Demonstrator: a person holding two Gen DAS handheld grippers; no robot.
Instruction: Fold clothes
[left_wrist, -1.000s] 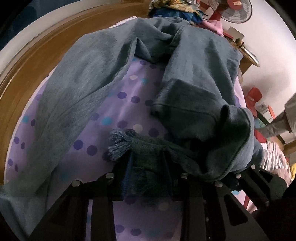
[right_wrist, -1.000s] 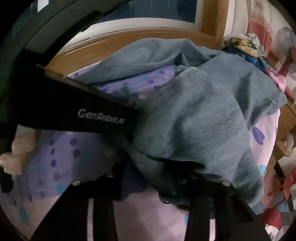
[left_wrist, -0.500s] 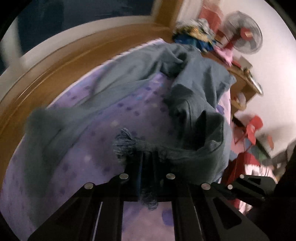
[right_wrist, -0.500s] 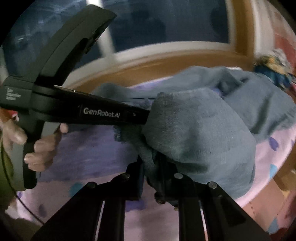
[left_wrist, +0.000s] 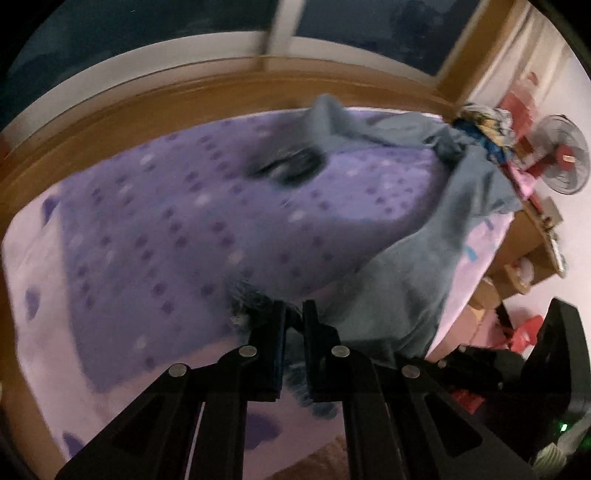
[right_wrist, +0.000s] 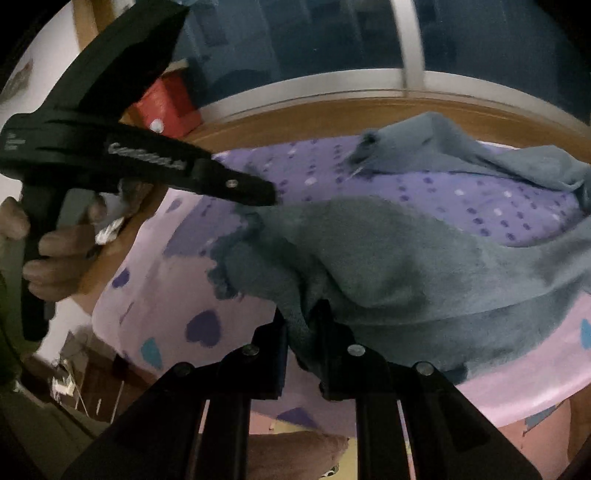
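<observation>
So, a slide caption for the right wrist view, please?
Right gripper and left gripper both pinch the blue-grey garment above the purple dotted bedsheet.

Nothing here is coming across cleanly — motion is blurring the one bit of branding in sight. White lettering is running along the black arm of the left gripper (right_wrist: 275, 195), seen from the right wrist view, too smeared to read. A smaller white label is sitting near its rear end — illegible too.

Grey-blue jeans (right_wrist: 424, 258) stretched across bed
</observation>
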